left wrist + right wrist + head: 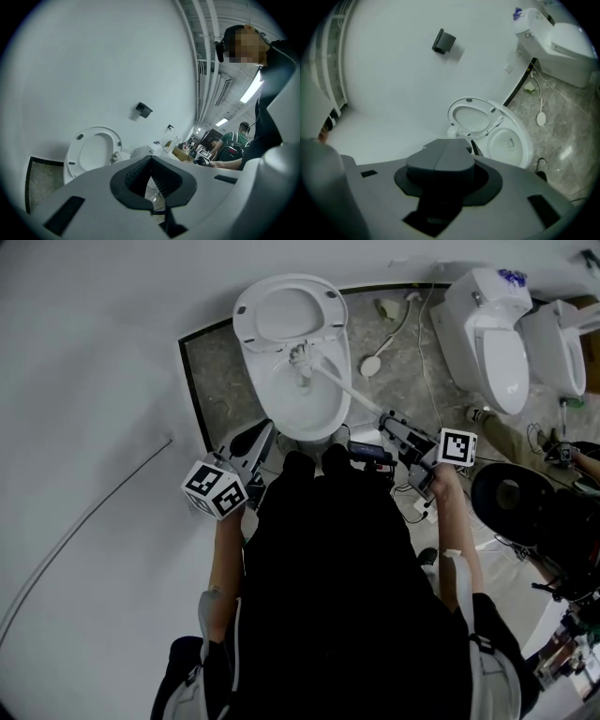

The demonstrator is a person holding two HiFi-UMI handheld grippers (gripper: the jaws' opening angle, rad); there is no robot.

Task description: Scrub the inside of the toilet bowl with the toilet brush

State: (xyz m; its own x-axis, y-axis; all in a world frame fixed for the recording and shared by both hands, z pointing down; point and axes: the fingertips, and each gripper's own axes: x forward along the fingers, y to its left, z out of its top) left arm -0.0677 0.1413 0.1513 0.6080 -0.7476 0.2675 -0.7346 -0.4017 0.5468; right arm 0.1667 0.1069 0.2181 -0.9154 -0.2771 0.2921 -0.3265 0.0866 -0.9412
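The white toilet brush (339, 385) slants into the toilet bowl (309, 415), its bristled head resting on the pale porcelain below the raised seat. The right gripper (386, 418) is clamped on the handle's end. The left gripper (261, 439) has its jaws apart with nothing between them.

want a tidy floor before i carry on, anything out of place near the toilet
A white shower head lies loose on the stone floor right of the toilet, its hose trailing behind it.
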